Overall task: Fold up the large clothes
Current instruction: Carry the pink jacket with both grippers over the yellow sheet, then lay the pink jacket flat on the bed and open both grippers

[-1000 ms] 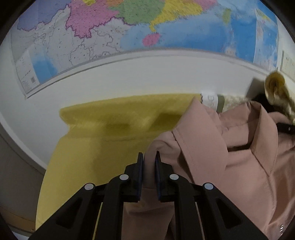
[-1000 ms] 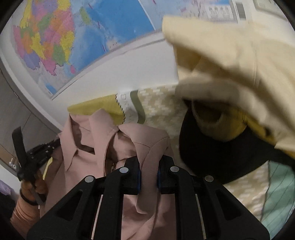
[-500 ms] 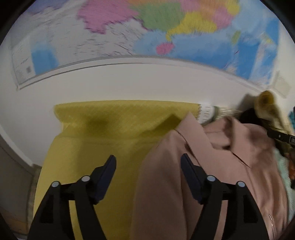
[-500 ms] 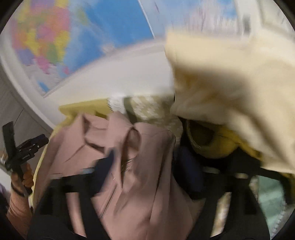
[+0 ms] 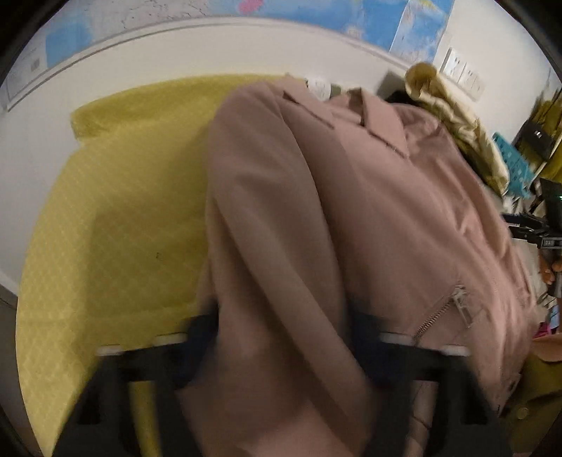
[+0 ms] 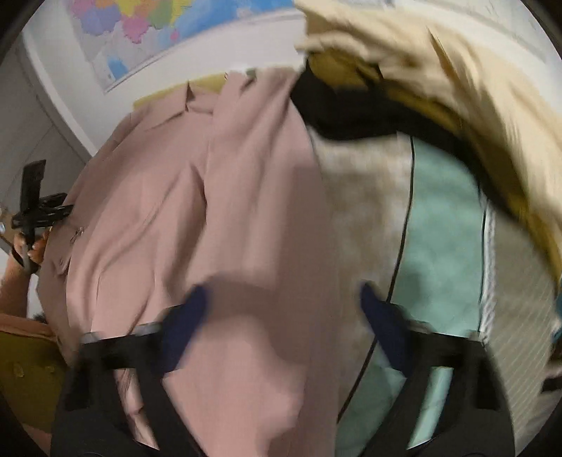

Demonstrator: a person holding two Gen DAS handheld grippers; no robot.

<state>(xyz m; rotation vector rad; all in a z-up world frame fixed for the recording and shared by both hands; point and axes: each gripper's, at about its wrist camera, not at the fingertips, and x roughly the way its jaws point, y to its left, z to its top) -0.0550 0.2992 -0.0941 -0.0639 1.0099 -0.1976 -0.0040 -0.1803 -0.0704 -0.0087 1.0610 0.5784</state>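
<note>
A: Left wrist view, quick. Where's the garment?
B: Pink jacket (image 5: 351, 211) lies spread on the yellow quilted cover (image 5: 116, 218), collar toward the wall, zipper pocket at the right. Wall map (image 5: 414, 24) above.
A: Left tool (image 5: 281, 337)?
B: Blurred. Jaws stand apart on either side of a jacket fold and have just been closing. The pads don't look pressed on the cloth, so not a grip.
A: Right wrist view?
B: Same jacket (image 6: 196, 197), lying left of centre. To its right a beige patterned cloth (image 6: 361, 211) and a mint green cloth (image 6: 442, 225). A black garment (image 6: 347, 109) and a cream garment (image 6: 439, 81) are piled at the upper right.
A: Right tool (image 6: 281, 316)?
B: Also blurred. Blue pads (image 6: 186, 316) set wide, jaws just been closing, with the jacket's edge between them, not clamped.
A: Anything else?
B: The left hand (image 6: 30, 242) shows at the far left edge, around the other tool's handle.
</note>
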